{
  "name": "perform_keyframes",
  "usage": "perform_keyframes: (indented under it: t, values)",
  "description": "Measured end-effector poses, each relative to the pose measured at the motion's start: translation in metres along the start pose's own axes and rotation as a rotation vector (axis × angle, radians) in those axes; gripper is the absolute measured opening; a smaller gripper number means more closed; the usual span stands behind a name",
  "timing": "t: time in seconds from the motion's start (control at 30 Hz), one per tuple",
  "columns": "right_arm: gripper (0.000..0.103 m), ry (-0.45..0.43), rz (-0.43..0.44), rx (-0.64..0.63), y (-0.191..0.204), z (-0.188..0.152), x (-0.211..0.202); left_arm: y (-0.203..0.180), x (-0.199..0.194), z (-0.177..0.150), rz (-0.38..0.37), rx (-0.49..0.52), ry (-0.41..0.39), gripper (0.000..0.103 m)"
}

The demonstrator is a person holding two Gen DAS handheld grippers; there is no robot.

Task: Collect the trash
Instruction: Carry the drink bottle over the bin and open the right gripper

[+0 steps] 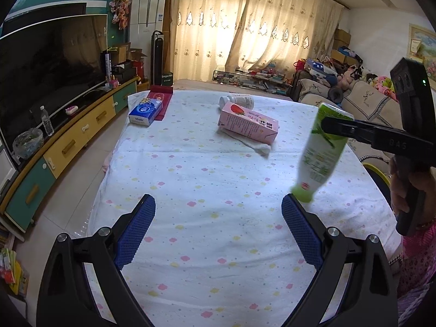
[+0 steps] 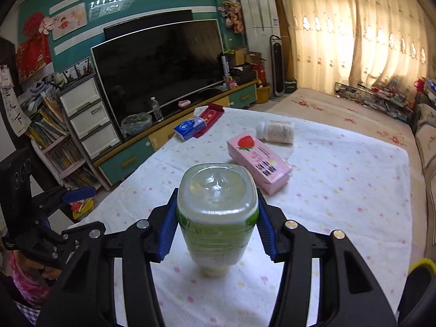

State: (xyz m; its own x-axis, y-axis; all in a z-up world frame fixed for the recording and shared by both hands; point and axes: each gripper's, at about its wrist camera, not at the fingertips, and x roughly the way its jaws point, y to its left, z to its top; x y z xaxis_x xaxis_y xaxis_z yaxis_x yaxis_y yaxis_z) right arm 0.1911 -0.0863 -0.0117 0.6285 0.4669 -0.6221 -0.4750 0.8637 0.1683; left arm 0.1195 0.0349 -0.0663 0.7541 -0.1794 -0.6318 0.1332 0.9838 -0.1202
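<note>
Step in hand: I am carrying a green bottle (image 2: pixel 216 212) off the table (image 1: pixel 218 231); I judge this to be the lift-and-carry part of collecting the trash.
Right gripper (image 2: pixel 216 218): half closed, its blue pads (image 2: pixel 169 226) pressing on both sides of the bottle near its base; the bottle hangs cap-down in the air, clear of the flowered cloth.
Left gripper (image 1: pixel 218 234): jaws wide apart, nothing between them, poised low over the near part of the table.
Trash left: a pink strawberry carton (image 1: pixel 248 125) lies on its side mid-table on a white cloth, with a white bottle (image 1: pixel 239 100) lying just behind it.
Other items: a blue tissue pack (image 1: pixel 145 113) rests on a red box at the far left corner.
Bin: I see none in either view.
Next move: I need to find the bin, carry the bottle there keeping the squeeze steady, then send the free left gripper to the carton.
</note>
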Motion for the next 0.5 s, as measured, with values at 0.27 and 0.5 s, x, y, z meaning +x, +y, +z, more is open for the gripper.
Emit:
perform_keyframes:
  t: [0.27,0.5]
  values:
    - [0.05,-0.039,-0.061,0.084,-0.025,-0.023,-0.035,-0.015,0.002,0.0,-0.025,0.03,0.011,0.092]
    - [0.05,-0.1,-0.113,0.166,-0.055,-0.034,-0.066,-0.034,0.009,0.003,-0.043,0.065,0.026,0.092]
